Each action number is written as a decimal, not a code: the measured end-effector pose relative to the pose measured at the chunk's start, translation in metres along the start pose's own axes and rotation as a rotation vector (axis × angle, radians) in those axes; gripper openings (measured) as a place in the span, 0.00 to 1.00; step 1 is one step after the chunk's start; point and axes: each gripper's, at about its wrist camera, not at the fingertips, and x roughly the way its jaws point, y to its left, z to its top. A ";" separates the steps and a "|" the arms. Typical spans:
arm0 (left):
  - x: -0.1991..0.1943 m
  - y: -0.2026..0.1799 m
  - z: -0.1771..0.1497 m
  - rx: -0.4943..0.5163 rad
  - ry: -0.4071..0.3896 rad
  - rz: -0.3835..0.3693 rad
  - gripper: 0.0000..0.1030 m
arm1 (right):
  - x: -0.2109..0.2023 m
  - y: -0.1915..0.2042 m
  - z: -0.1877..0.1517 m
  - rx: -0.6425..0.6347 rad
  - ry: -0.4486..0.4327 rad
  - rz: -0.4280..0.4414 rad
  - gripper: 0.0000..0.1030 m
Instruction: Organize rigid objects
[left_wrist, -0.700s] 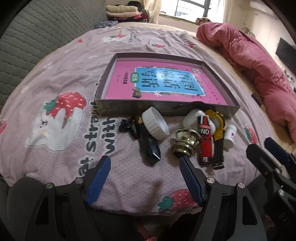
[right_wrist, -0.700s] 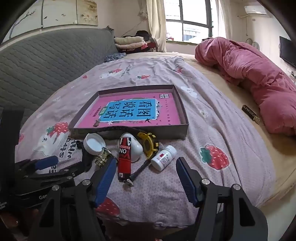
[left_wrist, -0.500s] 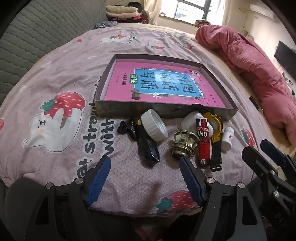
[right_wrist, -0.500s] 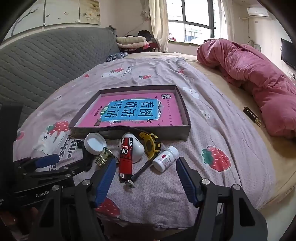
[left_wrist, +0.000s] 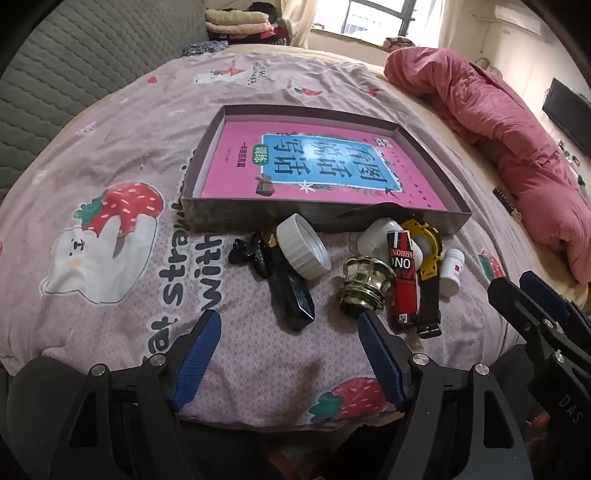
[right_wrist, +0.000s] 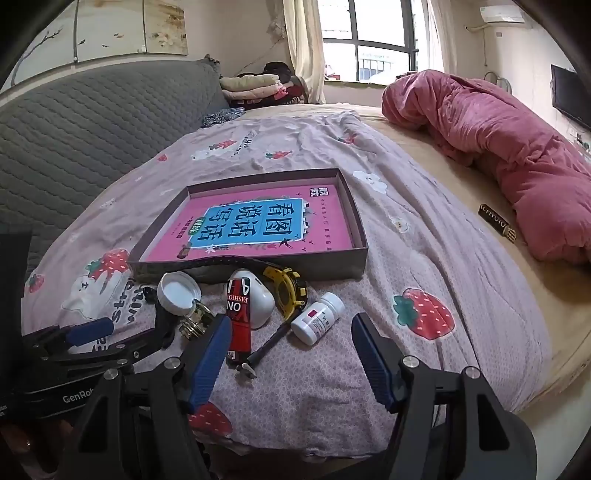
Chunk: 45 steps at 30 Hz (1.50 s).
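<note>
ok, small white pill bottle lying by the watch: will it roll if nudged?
Likely. The pill bottle lies on its side and looks round and smooth, so it may roll. The soft bedsheet should damp that. It probably weighs little.

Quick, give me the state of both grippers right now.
Left gripper: open, holding nothing, above the bedsheet.
Right gripper: open, holding nothing.

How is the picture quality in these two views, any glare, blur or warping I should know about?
Left wrist view: strong fisheye warping bends the box walls and bed edge; dark corners; objects sharp, the window blown out. Right wrist view: same warping and dark corners; daylight from the window washes out its panes, soft shadows only, the bottle label too small to read.
</note>
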 end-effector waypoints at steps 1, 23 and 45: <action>0.000 0.000 0.000 0.002 -0.002 0.003 0.75 | 0.001 0.000 0.000 0.002 0.000 0.001 0.65; -0.007 -0.006 0.003 0.031 -0.036 0.012 0.75 | -0.003 0.003 0.000 -0.015 -0.025 -0.001 0.65; -0.004 -0.004 0.002 0.027 -0.033 0.016 0.75 | 0.000 -0.001 0.000 0.000 -0.017 -0.003 0.65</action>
